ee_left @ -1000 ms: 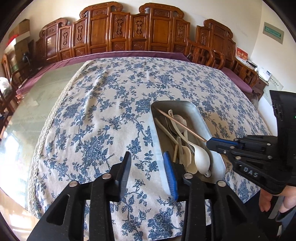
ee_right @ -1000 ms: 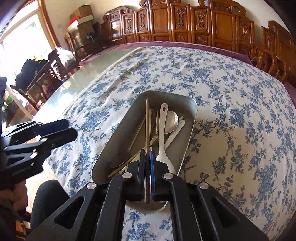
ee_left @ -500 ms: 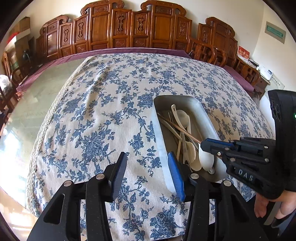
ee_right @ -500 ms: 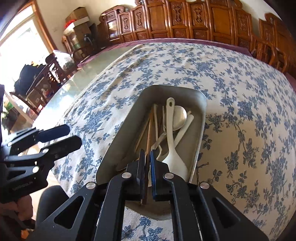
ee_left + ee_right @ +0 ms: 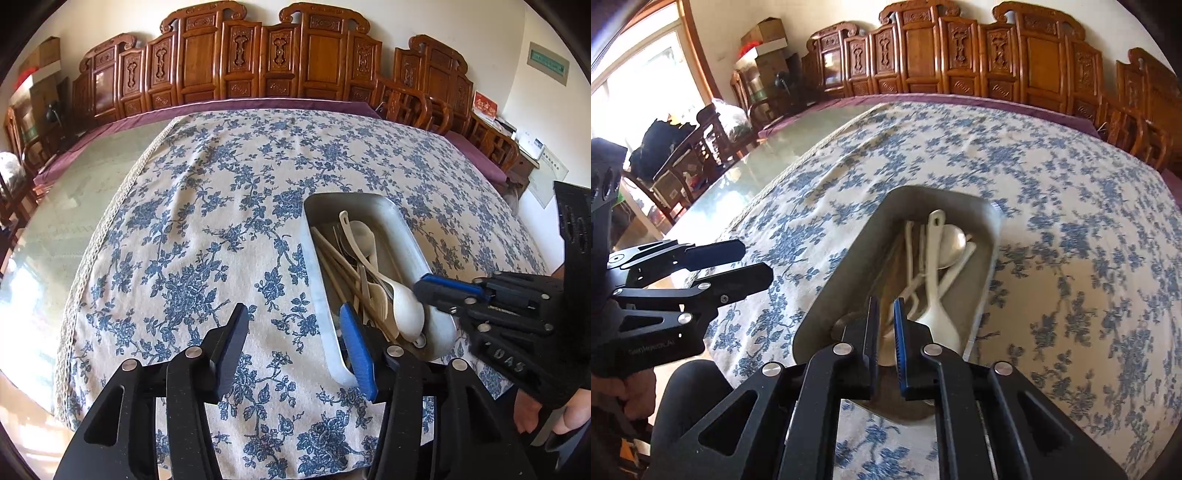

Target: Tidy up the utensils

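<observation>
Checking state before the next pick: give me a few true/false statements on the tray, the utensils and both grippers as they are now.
1. The metal tray holds white spoons and chopsticks. True.
2. The right gripper clamps a chopstick. False: its jaws are opening, a narrow gap shows between them, and nothing is pinched.
3. The left gripper has nothing between its jaws. True: they are opening over the tablecloth and the tray's near rim.
4. The tray sits on bare glass. False: it rests on the blue floral tablecloth.
5. Loose utensils lie on the cloth outside the tray. False: none show there.
</observation>
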`<state>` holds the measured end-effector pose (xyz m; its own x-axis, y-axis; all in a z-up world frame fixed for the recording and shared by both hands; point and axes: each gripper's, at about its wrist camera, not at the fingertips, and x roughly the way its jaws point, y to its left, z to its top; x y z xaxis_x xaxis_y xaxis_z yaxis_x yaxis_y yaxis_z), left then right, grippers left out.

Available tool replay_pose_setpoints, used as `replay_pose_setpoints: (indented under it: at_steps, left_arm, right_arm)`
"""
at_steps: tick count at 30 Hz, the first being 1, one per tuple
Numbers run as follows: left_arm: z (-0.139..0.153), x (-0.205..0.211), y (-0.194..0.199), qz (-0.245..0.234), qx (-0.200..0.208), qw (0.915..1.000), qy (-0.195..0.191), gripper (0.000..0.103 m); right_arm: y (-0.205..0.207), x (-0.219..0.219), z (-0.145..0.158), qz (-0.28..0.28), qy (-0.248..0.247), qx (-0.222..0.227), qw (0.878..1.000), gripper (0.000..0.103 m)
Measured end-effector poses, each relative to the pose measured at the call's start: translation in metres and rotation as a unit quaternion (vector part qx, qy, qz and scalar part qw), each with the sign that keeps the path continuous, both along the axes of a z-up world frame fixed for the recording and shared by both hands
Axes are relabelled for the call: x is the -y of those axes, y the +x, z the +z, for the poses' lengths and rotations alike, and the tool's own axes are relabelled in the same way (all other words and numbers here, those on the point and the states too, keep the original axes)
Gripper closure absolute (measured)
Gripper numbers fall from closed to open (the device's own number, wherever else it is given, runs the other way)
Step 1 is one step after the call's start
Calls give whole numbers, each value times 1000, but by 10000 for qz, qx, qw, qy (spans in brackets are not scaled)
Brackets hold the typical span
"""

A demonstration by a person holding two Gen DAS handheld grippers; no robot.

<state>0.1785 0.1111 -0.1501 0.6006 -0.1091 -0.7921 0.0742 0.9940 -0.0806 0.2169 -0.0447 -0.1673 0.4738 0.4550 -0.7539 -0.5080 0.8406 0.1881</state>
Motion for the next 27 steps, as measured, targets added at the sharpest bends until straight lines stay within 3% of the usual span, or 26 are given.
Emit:
replay_pose_setpoints:
  at_steps: [4,8,12,14,20,22,27]
  left_arm:
    - [8,6,-4,19,93,9999,37,53]
    - [17,16,-10,23,225,9997,1,42]
    - [25,26,-19,19,305,9995,-16,38]
    - [29,33,-24,53,376,9993,33,21]
    - [47,50,-44,118,675,9976,59,8]
    - [53,55,-50,119,748,9971,37,8]
    - [67,69,-64,203,822,9963,146,8]
  right_arm:
    - [-10,21,12,-153,-11,266,9995,91]
    - [-21,49,27,-387,88,465,9981,84]
    - [-33,74,40,-654,180,648,9956,66]
    - [-39,85,46,-766,211,727,9942,59]
    - [-63,110,65,-1083,204,1037,9885,29]
    - [-72,118,72,-1214,202,1144,9858,14]
    - [-92,135,87,-1455,170,1353,9799,3]
